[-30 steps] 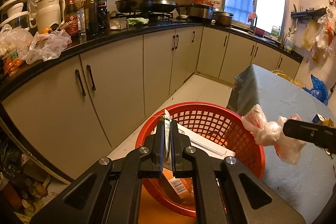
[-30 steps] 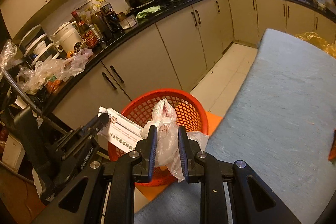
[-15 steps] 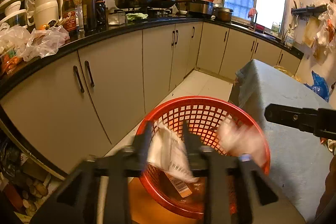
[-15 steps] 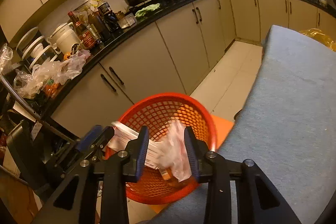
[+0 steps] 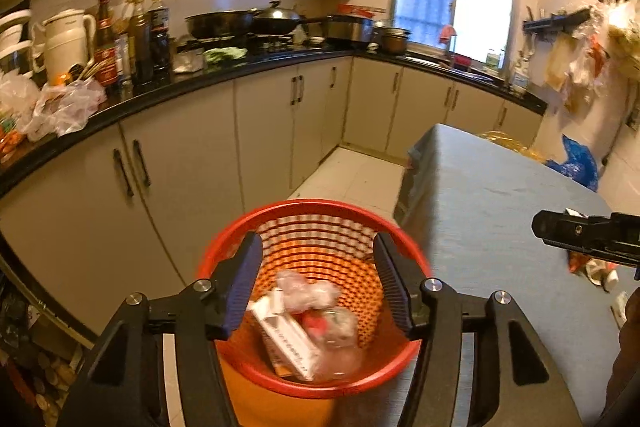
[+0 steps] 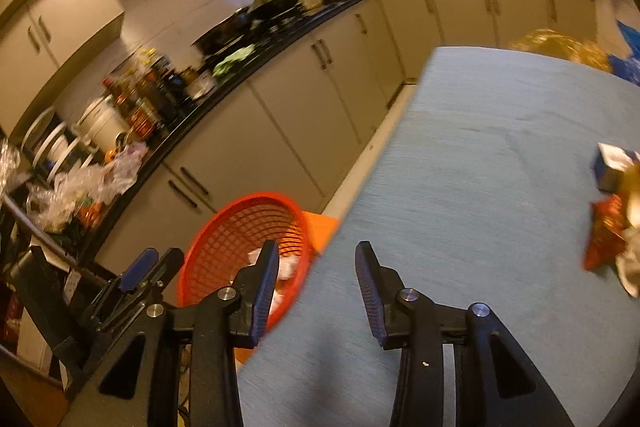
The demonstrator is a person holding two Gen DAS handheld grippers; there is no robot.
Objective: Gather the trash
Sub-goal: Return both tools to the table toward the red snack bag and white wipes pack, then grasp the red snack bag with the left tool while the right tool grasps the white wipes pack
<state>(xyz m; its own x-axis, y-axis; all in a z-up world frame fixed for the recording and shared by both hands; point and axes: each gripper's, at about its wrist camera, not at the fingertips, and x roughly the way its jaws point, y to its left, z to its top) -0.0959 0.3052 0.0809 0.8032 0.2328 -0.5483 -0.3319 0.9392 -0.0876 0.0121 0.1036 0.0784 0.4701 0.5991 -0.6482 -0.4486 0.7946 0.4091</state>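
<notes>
A red mesh basket (image 5: pixel 304 215) stands on the floor by the table's left edge; it also shows in the right wrist view (image 6: pixel 224 227). Inside lie a white carton (image 5: pixel 286 341) and a crumpled plastic bag (image 5: pixel 308 293). My left gripper (image 5: pixel 318 283) is open and empty above the basket. My right gripper (image 6: pixel 316 285) is open and empty over the table's near edge, just right of the basket. More trash sits on the table at the right: an orange wrapper (image 6: pixel 604 235), a small blue-white box (image 6: pixel 614 165) and crumpled paper (image 6: pixel 632 259).
The table has a grey-blue cloth (image 6: pixel 480 167). Beige cabinets with a black counter (image 5: pixel 180 95) run along the left and back, loaded with bottles, a kettle, pans and plastic bags. White floor tiles (image 5: pixel 356 175) lie between cabinets and table. An orange stool (image 6: pixel 320 227) stands behind the basket.
Both grippers opened. The carton dropped from the left gripper and the plastic bag from the right gripper into the basket. The right gripper has swung right, over the table.
</notes>
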